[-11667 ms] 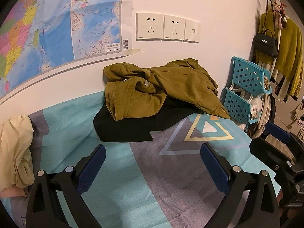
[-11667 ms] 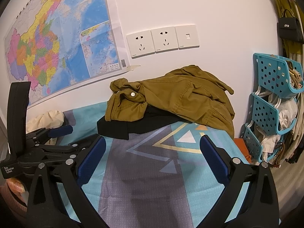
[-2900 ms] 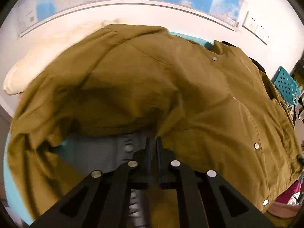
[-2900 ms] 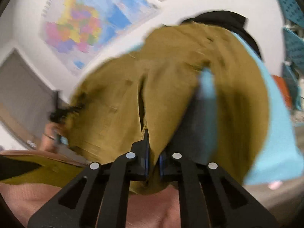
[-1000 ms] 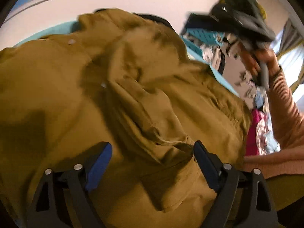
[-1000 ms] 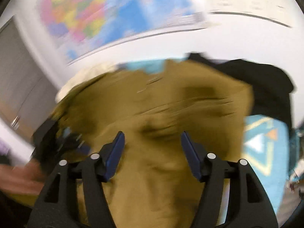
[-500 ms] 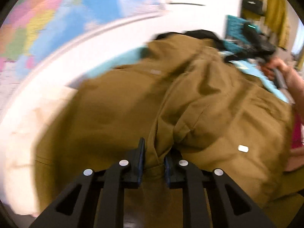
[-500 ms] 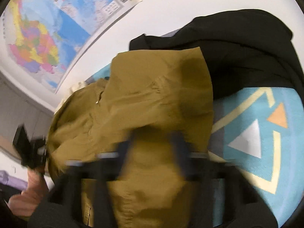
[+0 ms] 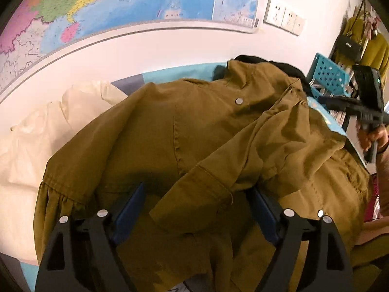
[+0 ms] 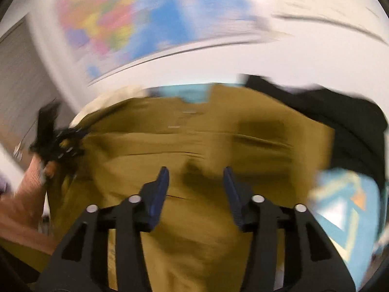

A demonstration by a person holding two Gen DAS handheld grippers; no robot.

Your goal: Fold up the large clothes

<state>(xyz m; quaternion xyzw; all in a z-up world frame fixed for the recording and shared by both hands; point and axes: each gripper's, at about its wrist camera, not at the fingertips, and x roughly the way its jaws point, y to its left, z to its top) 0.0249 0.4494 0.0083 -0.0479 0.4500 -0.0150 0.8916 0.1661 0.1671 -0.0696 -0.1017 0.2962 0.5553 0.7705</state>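
The olive jacket (image 9: 194,131), once bunched on the black garment (image 9: 289,69) by the wall, has been spread across the bed toward the cream bedding (image 9: 36,141). The left gripper (image 9: 194,209), clamped on a fold half a second ago, has just been opened, with a sleeve cuff lying loose between its jaws. The right gripper (image 10: 195,189) has likewise just been opened above the fabric.

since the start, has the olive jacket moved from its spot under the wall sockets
Yes. The olive jacket now lies spread leftward below the map, away from the wall sockets.
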